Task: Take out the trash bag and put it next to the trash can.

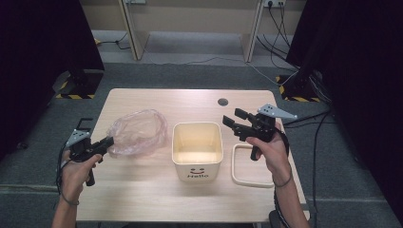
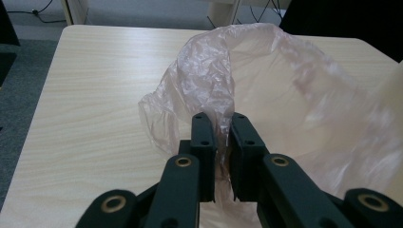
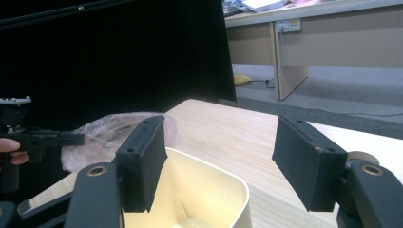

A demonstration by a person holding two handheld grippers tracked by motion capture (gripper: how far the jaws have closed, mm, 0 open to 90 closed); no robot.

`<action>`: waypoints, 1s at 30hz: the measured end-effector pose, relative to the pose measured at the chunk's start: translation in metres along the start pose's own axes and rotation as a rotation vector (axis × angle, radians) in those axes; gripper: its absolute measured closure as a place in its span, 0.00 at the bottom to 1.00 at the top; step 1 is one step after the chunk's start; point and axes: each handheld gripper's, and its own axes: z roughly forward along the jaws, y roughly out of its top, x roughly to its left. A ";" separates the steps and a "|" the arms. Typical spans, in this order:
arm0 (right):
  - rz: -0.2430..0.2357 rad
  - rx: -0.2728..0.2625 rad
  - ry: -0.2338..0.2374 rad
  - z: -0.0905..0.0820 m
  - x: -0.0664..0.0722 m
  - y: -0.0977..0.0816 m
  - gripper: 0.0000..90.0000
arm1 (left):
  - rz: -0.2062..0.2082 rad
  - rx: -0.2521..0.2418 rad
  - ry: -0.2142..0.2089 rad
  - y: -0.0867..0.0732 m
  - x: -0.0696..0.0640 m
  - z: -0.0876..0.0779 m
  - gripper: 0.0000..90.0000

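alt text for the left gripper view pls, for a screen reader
Two black jaws of the left gripper are pinched shut on the crumpled edge of a thin, translucent pink plastic bag, whose open mouth billows away from the camera. The bag lies on a light wooden table, with grey carpet past the table's left edge.

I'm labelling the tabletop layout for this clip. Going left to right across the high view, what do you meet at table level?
left gripper → pink plastic bag pinched in its jaws → cream bin marked "Hello" → cream rectangular frame lying flat on the table, with the right gripper held open above the bin's far right corner.
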 end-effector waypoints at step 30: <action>0.004 0.002 -0.016 -0.002 -0.005 -0.001 0.39 | 0.060 -0.084 -0.074 0.021 -0.075 -0.033 0.24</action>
